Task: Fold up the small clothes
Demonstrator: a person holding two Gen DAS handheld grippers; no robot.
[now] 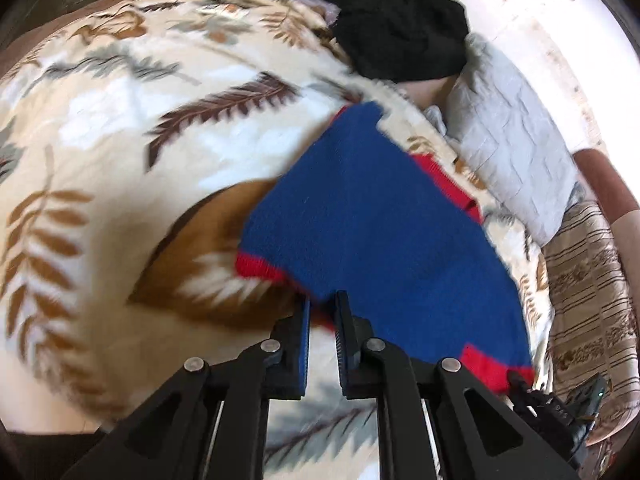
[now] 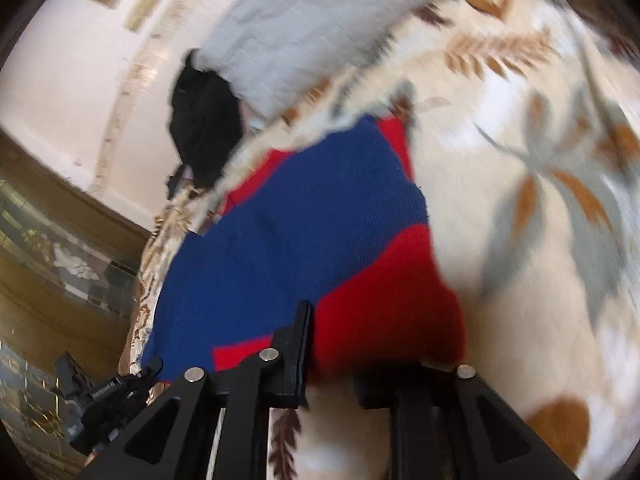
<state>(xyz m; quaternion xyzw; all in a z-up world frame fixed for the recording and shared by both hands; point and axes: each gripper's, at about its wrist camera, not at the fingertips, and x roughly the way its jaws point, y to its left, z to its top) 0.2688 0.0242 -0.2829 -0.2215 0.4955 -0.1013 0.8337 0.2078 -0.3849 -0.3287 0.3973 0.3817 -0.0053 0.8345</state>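
- A cream blanket (image 1: 120, 128) with brown and grey leaf prints covers the bed and fills the left side of the left wrist view.
- A blue knitted garment (image 1: 372, 216) with red trim lies on the blanket, spread away from both cameras.
- The left gripper (image 1: 322, 312) has its fingers narrow, pinching the near red-edged hem of the garment.
- A black cloth (image 1: 400, 24) is bunched at the far edge of the bed, beside a grey pillow (image 1: 508, 136).
- In the right wrist view, the right gripper (image 2: 344, 332) is closed on a red part of the garment (image 2: 304, 216); the cloth drapes over one finger and hides it.
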